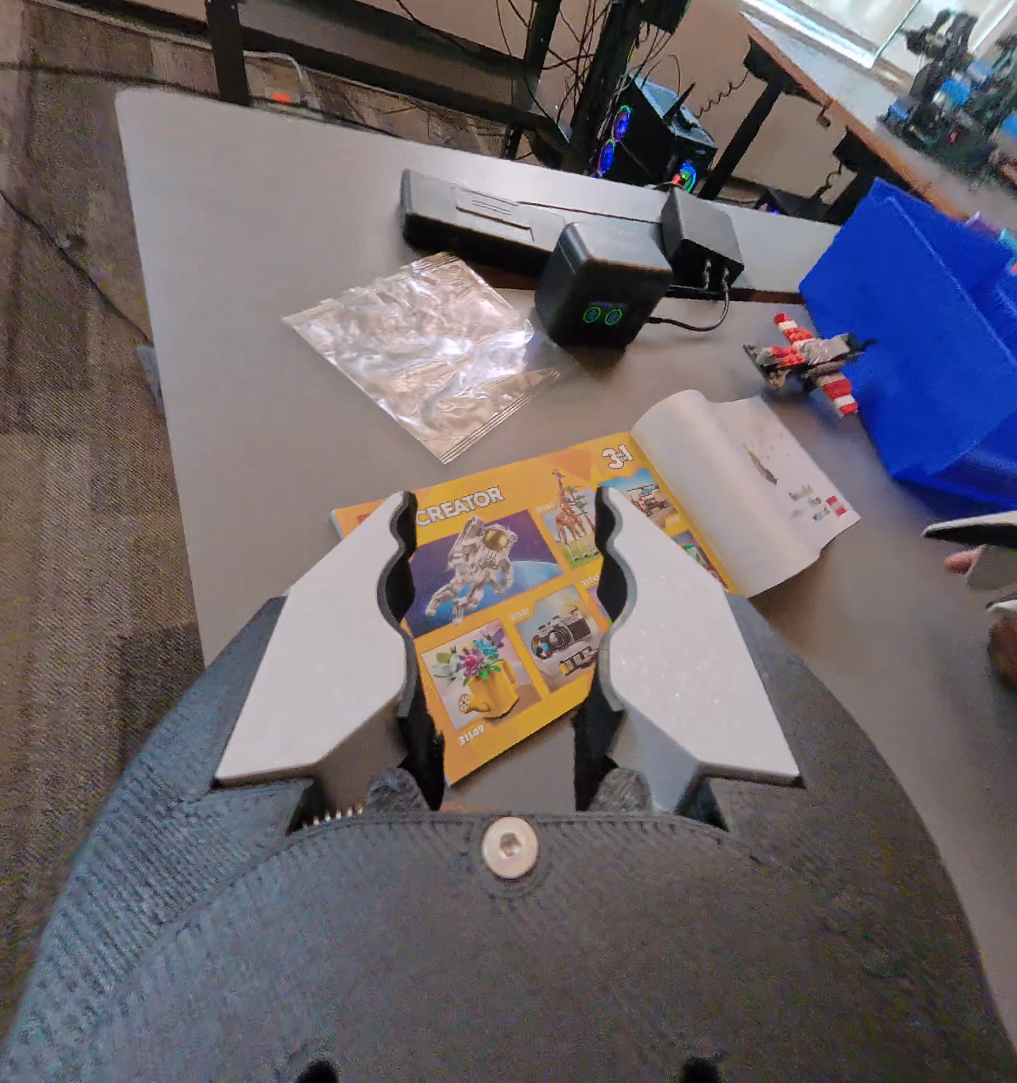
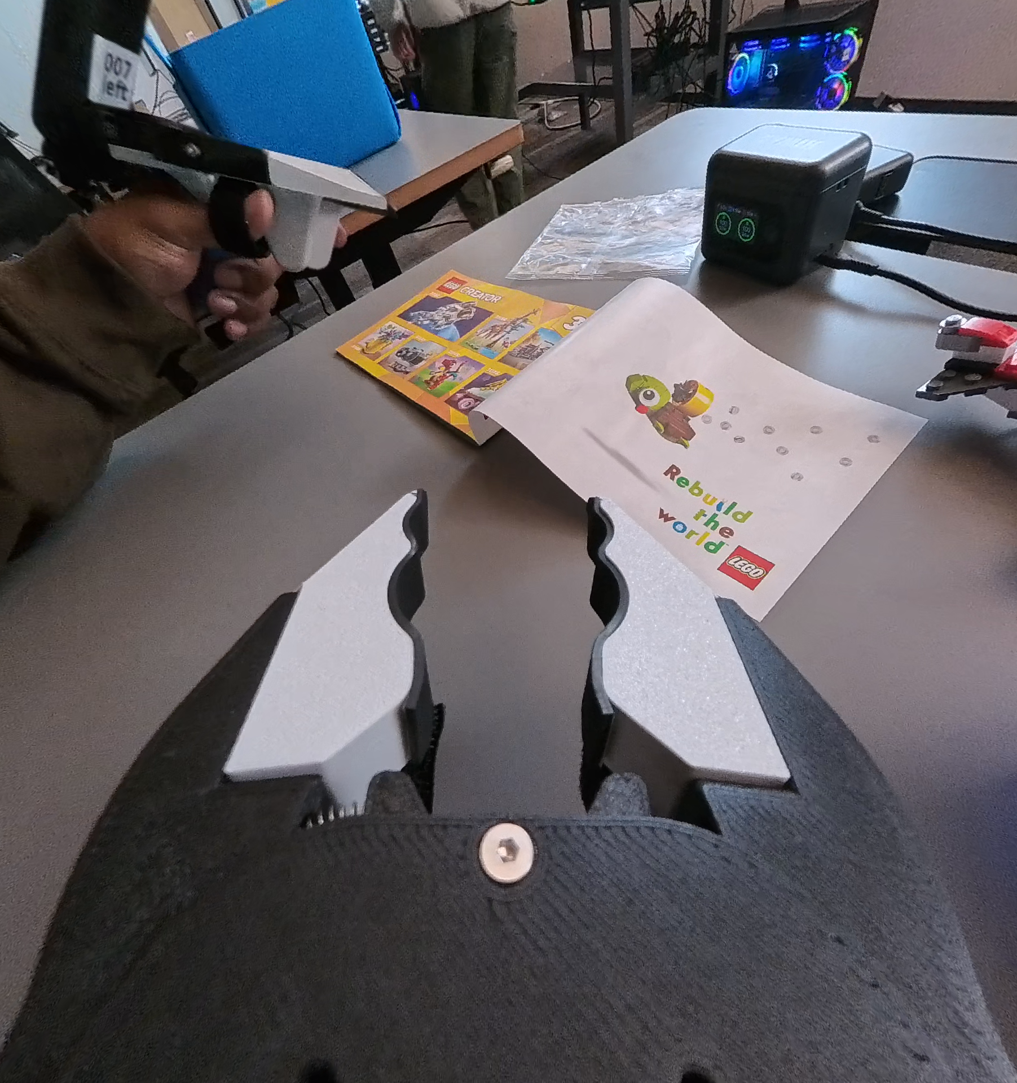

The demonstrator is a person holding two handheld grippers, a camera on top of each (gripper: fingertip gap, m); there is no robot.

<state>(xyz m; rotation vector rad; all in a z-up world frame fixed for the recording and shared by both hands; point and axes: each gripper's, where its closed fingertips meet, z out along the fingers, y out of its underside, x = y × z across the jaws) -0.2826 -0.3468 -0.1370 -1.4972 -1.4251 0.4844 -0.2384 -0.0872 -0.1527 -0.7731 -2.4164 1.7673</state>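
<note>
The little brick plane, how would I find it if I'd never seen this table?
Find the big blue bin on the grey table. The little brick plane sits right against it, beyond the open booklet. Nothing else there has red-and-white striped wings.

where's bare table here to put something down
Bare table lies in front of the right gripper, bordered by the open booklet. Another free strip runs left of the clear plastic bag to the table edge. Crowded: the far right, with black charger, brick plane and blue bin.
</note>
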